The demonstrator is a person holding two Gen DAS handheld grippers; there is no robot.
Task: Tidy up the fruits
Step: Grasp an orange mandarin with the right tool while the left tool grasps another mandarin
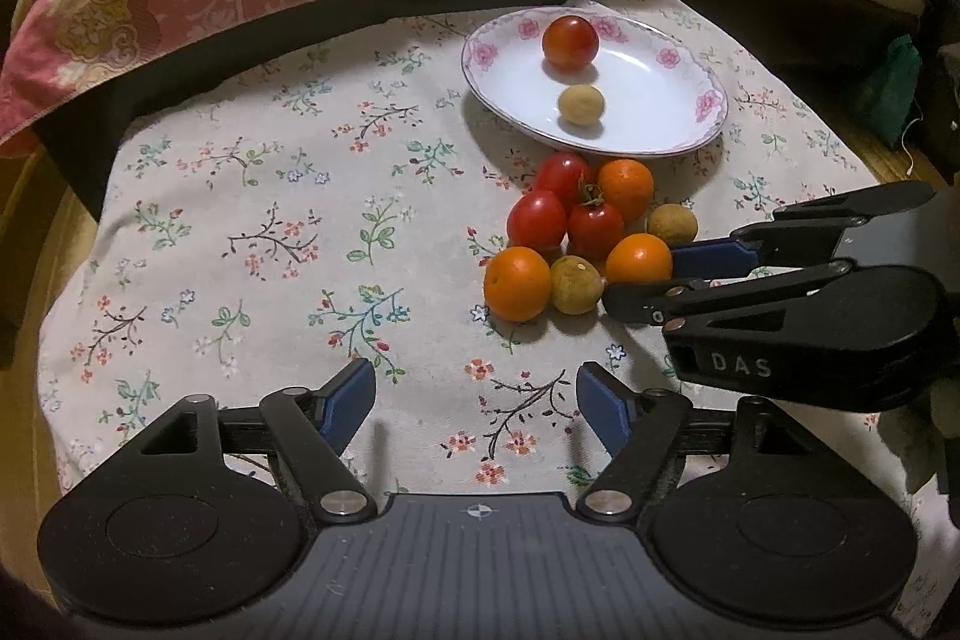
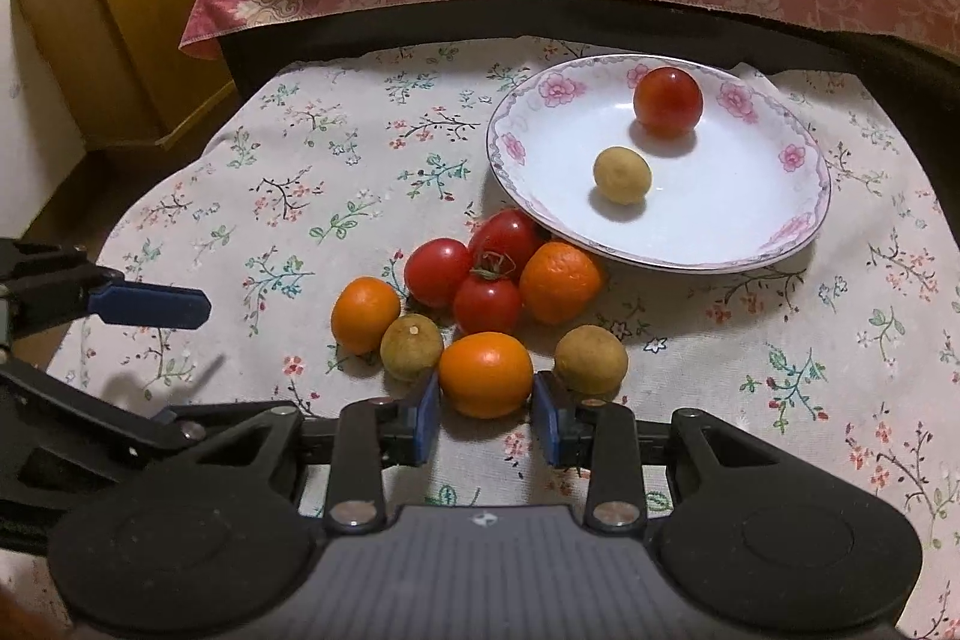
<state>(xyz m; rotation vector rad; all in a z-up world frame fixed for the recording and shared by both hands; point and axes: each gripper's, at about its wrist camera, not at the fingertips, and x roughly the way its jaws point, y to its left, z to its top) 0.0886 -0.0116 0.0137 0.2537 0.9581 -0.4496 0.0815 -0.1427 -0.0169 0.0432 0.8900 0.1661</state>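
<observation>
Glossy, seemingly ceramic plate (image 2: 804, 172); cloth (image 2: 336, 184)

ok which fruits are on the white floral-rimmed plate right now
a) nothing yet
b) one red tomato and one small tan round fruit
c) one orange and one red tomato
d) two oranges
b: the white floral-rimmed plate holds only a red tomato and a small tan round fruit; all three oranges sit on the cloth beside it.

A white plate (image 2: 798, 226) rimmed with pink flowers holds a red tomato (image 2: 667, 102) and a tan fruit (image 2: 621, 175), on a cream tablecloth (image 2: 336, 196) sprigged with small red, blue and green blossoms.
</observation>
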